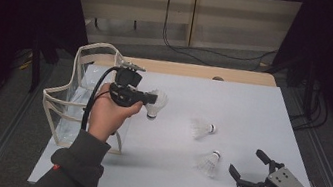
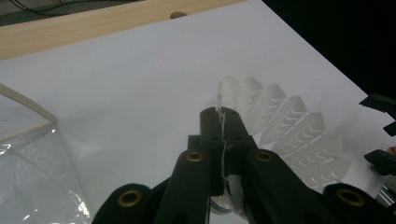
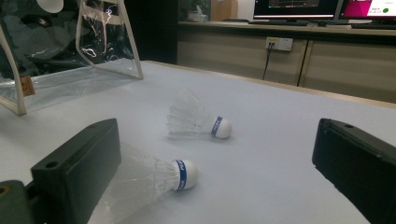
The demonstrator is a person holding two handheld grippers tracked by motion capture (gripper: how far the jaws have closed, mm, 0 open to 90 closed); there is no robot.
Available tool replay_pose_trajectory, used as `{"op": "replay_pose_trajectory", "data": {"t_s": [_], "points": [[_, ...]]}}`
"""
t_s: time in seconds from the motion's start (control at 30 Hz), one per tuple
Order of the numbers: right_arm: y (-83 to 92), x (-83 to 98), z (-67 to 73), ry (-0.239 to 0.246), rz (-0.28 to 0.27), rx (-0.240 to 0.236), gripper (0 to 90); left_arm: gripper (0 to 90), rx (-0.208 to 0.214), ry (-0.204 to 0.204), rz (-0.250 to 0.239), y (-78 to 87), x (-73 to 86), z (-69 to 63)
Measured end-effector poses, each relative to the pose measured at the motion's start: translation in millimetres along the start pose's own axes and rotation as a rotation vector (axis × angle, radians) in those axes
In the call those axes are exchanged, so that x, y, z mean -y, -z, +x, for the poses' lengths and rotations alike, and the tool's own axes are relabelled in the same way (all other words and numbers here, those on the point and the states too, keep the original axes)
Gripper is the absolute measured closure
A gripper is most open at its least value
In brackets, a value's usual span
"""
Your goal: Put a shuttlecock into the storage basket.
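Note:
My left gripper (image 1: 145,99) hangs above the table beside the clear bag (image 1: 72,99), shut on a white shuttlecock (image 1: 157,103). In the left gripper view the jaws (image 2: 223,117) pinch the edge of its feather skirt (image 2: 289,133), which fans out to the right. Two more shuttlecocks lie on the white table: one near the middle (image 1: 202,128) and one nearer the front (image 1: 209,163). My right gripper (image 1: 248,165) rests open at the front right, just right of the nearer one. In the right gripper view its jaws (image 3: 215,156) stand wide, with the nearer shuttlecock (image 3: 156,179) by the left jaw and the other (image 3: 198,120) beyond.
The clear bag with cream trim (image 3: 70,60) stands open at the table's left edge. A wooden strip (image 1: 198,71) runs along the back of the white sheet (image 1: 243,105). Cables lie on the floor behind (image 1: 196,52). Cabinets and monitors (image 3: 299,9) are farther off.

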State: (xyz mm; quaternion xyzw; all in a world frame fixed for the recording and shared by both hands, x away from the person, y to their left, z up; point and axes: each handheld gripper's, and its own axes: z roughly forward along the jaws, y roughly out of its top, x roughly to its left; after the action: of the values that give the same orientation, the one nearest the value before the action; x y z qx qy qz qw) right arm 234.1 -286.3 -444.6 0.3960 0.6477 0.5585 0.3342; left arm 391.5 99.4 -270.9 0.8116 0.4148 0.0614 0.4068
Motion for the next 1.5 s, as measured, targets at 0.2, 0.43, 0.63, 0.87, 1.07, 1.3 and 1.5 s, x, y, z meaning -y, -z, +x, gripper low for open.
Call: {"op": "replay_pose_trajectory", "data": {"t_s": [0.2,0.43,0.63,0.87,1.07,1.3,1.5], "points": [[0.0,-0.1,-0.1,0.001,-0.001,-0.002,1.1,90.0,-0.005,0.004,-0.002,1.3,-4.4,2.0],[0.2,0.0,-0.4,-0.001,-0.002,-0.002,1.1,90.0,-0.006,0.022,-0.01,2.9,-8.5,5.7],[0.6,0.0,-0.5,-0.003,-0.002,-0.002,1.1,90.0,-0.012,0.026,-0.01,4.8,-12.8,9.3],[0.4,0.0,-0.2,0.0,-0.004,-0.001,1.1,90.0,-0.028,0.024,-0.007,5.1,-16.7,10.7],[0.8,0.1,-0.5,-0.003,-0.003,-0.001,1.1,90.0,-0.028,0.033,-0.013,6.1,-20.0,13.0],[0.9,-0.1,-0.3,-0.001,-0.002,-0.003,1.1,90.0,-0.041,0.046,-0.018,7.7,-23.1,17.4],[0.8,0.1,-0.4,-0.003,-0.005,0.0,1.1,90.0,-0.053,0.06,-0.024,9.1,-25.7,21.9]]}}
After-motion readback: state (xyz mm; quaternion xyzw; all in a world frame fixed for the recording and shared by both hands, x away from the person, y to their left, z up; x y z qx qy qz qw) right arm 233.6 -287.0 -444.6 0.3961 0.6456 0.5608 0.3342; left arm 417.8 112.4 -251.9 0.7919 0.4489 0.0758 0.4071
